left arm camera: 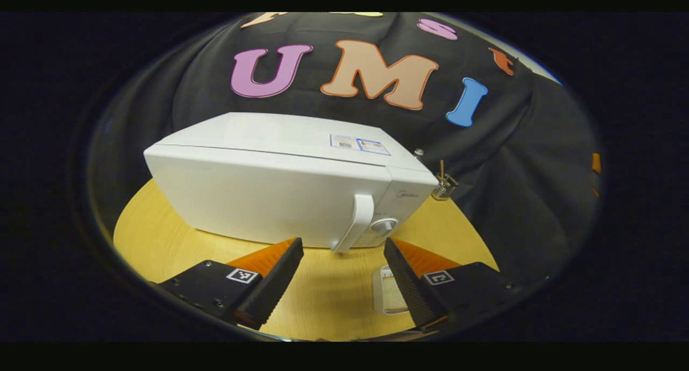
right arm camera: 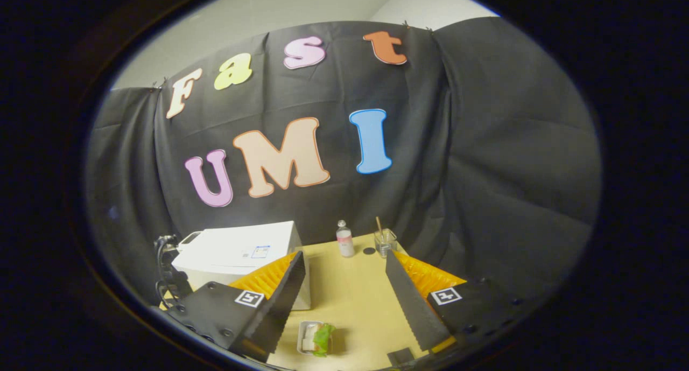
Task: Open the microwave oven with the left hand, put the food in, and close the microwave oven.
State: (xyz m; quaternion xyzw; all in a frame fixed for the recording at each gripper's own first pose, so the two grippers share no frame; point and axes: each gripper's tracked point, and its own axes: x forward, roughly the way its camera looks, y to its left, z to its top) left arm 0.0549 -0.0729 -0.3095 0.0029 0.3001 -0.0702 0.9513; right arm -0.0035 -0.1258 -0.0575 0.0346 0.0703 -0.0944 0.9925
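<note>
Microwave oven (left arm camera: 280, 193): stood on the round wooden table (left arm camera: 161, 242), door shut, its white handle (left arm camera: 355, 223) and a control knob (left arm camera: 383, 226) at the right of the front.
Left gripper (left arm camera: 343, 268): jaws stood wide apart and held nothing; it hung just near of the handle, not touching it.
Food: a small white tray with a green leaf (right arm camera: 316, 338) lay on the table near of the oven, between the 2 fingers of the right gripper (right arm camera: 344, 301).
Right gripper: fingers spread, empty, raised above the tray.
Far edge: a small bottle (right arm camera: 344, 239) and a glass with a stick (right arm camera: 384, 242).
Step in hand: judged the 1st, reaching for the door.
Next move: the left fingers would need to straddle the handle, close on it and swing the door outward.
</note>
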